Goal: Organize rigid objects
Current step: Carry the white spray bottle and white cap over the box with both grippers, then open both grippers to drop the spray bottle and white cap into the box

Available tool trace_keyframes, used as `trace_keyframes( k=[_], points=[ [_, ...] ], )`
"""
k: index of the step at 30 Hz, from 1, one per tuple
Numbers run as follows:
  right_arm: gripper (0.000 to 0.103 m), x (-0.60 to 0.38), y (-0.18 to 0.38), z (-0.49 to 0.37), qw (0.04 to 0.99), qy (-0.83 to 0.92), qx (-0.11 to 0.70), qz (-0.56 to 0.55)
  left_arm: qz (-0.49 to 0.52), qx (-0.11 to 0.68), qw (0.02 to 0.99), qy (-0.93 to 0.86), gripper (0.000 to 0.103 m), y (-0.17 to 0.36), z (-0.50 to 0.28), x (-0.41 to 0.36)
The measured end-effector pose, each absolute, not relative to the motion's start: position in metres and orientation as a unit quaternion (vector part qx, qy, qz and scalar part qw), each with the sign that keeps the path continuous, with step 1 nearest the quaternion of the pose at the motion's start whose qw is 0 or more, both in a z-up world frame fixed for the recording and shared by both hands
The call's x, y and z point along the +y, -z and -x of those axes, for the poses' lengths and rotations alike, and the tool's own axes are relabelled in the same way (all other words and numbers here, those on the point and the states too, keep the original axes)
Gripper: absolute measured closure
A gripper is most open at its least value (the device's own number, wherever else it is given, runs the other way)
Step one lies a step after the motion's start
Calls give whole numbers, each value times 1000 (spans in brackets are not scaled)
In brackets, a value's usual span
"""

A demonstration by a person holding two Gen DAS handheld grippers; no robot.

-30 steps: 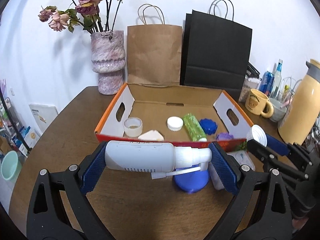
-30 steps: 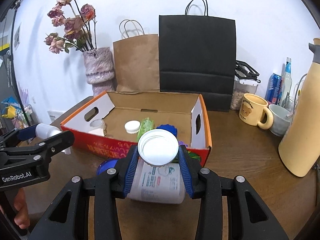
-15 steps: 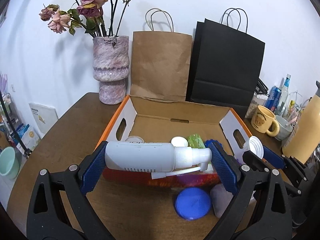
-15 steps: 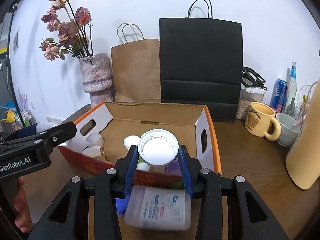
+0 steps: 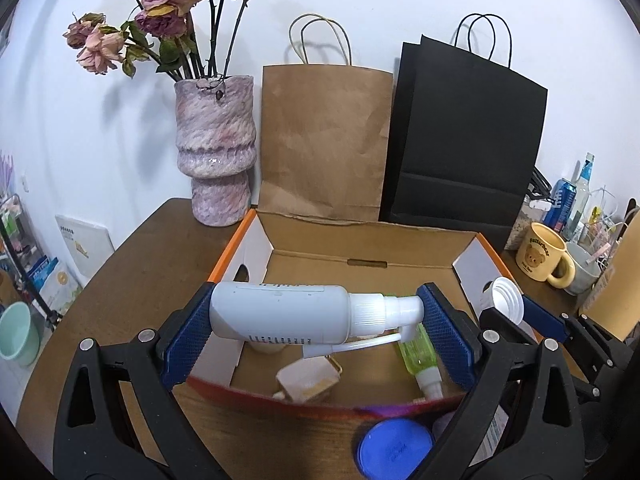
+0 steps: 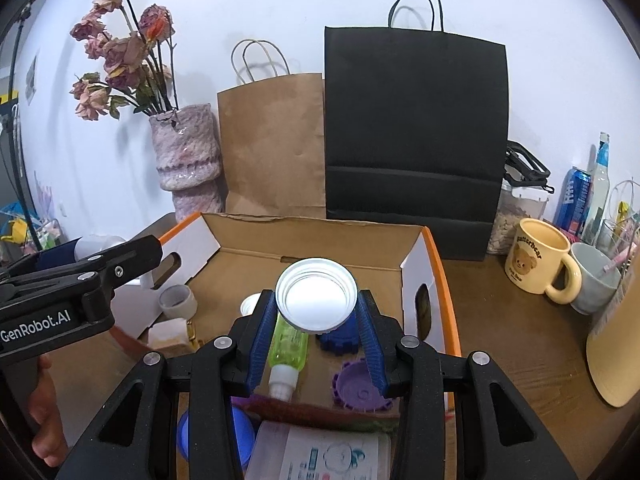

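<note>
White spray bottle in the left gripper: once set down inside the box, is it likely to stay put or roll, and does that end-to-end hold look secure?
The white spray bottle looks round-bodied and smooth, so it would probably roll on the cardboard box floor. The left gripper pinches it base to nozzle, so it may pivot or slip. It seems rigid plastic.

Two hand-held grippers point forward and slightly downward, side by side. The left gripper [image 5: 316, 320] has its blue pads spread wide, clamped on the two ends of a white spray bottle [image 5: 280, 316] lying crosswise. The right gripper [image 6: 316, 320] has its pads drawn close, pinching a white cap [image 6: 316, 300]. A person's hand [image 6: 40, 412] grips the left gripper's handle.
</note>
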State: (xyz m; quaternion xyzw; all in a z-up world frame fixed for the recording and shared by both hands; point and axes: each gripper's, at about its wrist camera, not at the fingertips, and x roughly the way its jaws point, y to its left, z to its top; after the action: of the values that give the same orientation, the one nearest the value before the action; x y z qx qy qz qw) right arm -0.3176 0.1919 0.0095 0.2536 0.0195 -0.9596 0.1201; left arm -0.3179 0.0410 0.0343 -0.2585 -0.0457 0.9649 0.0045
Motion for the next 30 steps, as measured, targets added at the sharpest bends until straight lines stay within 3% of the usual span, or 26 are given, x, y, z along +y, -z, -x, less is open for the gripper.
trace_keyframes(
  k=[30],
  points=[
    [58, 184, 6, 376, 123, 948, 54, -288, 267, 2, -15, -964, 7, -16, 379, 37]
  ],
)
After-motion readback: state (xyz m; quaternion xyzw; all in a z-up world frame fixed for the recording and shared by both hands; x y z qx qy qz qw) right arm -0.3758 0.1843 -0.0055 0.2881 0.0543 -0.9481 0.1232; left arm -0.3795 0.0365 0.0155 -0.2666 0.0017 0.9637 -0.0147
